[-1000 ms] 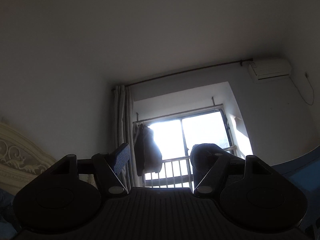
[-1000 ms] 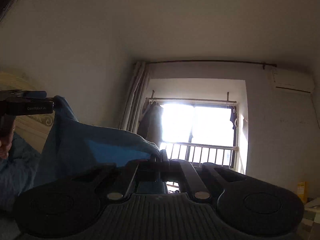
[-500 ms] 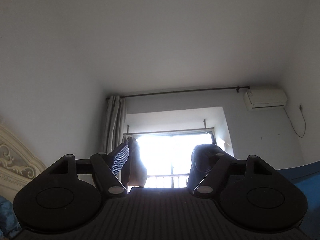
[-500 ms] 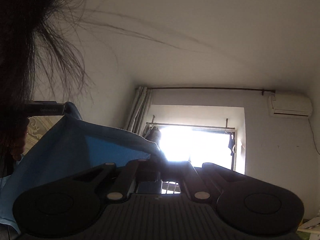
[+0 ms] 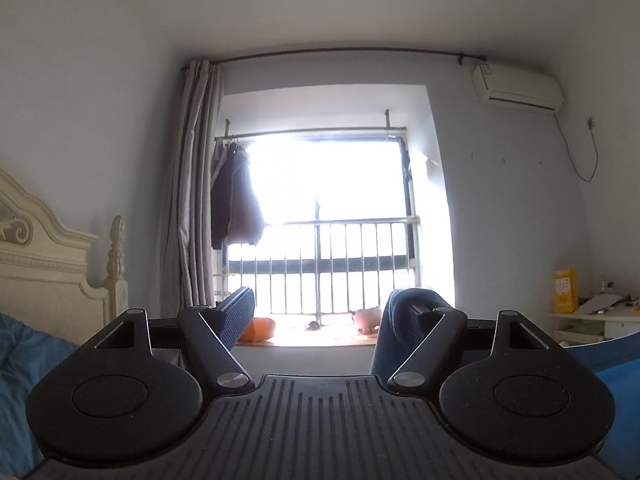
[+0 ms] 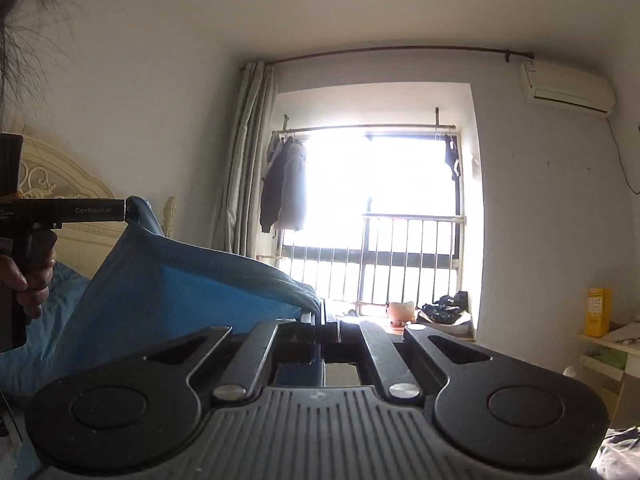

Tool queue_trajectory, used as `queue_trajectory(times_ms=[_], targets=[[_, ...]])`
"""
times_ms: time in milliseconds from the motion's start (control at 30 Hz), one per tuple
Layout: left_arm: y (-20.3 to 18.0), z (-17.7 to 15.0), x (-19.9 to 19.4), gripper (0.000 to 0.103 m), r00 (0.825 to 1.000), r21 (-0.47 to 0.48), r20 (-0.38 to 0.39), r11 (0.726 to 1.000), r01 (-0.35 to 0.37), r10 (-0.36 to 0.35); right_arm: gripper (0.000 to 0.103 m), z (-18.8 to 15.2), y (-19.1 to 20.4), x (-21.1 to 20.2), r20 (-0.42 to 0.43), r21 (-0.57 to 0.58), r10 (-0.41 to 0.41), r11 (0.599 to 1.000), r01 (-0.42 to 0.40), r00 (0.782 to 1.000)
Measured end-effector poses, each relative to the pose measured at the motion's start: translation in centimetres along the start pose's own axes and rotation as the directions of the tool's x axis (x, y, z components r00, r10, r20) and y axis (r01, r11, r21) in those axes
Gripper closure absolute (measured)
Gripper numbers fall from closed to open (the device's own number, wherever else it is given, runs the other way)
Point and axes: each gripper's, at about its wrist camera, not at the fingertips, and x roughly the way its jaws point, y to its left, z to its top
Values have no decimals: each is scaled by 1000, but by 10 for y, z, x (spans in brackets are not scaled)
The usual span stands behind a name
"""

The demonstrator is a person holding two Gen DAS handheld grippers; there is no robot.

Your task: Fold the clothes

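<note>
A blue garment hangs stretched in the air between the two grippers. My right gripper is shut on one edge of it, with the cloth bunched at the fingertips. My left gripper stands wide open, and a fold of the blue garment is draped over its right finger. More of the cloth shows at the lower right. In the right wrist view the left gripper sits at the far left with the cloth hanging from its tip.
A cream headboard and blue bedding lie to the left. Ahead are a bright barred window, a grey curtain and dark coats. A shelf with a yellow box stands right. A hand holds the left gripper.
Both views have tipped down from the ceiling toward the window and bed. The blue garment stays spread between the grippers, and neither gripper's jaws have changed.
</note>
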Motion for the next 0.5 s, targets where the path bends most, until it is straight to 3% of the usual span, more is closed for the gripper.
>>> queue_trajectory(times_ms=[67, 133, 267, 300, 367, 400, 433, 500], targets=[[-9, -36, 29, 27, 994, 34, -105, 999, 4, 0, 101, -22, -10, 32, -74, 18, -19, 1000, 20, 997], [-18, -72, 57, 27, 978, 67, -209, 998, 11, 4, 101, -44, -23, 67, -143, 45, -35, 998, 42, 989], [-36, -145, 114, 25, 913, 130, -408, 991, 35, 21, 100, -100, -32, 134, -278, 88, -64, 992, 92, 959], [-41, -163, 128, 15, 890, 145, -455, 988, 43, 28, 98, -122, -36, 149, -344, 127, -53, 987, 102, 938], [-50, -199, 157, 10, 837, 173, -545, 983, 62, 43, 80, -170, -43, 178, -479, 212, -15, 968, 132, 878], [-54, -217, 171, 10, 807, 186, -588, 980, 72, 52, 58, -191, -46, 187, -538, 232, -9, 960, 158, 843], [-55, -235, 176, 10, 772, 191, -633, 978, 77, 63, 58, -211, -49, 196, -594, 247, -4, 951, 187, 805], [-53, -271, 177, 10, 689, 195, -720, 977, 83, 85, 57, -238, -54, 190, -632, 277, 12, 937, 211, 775]])
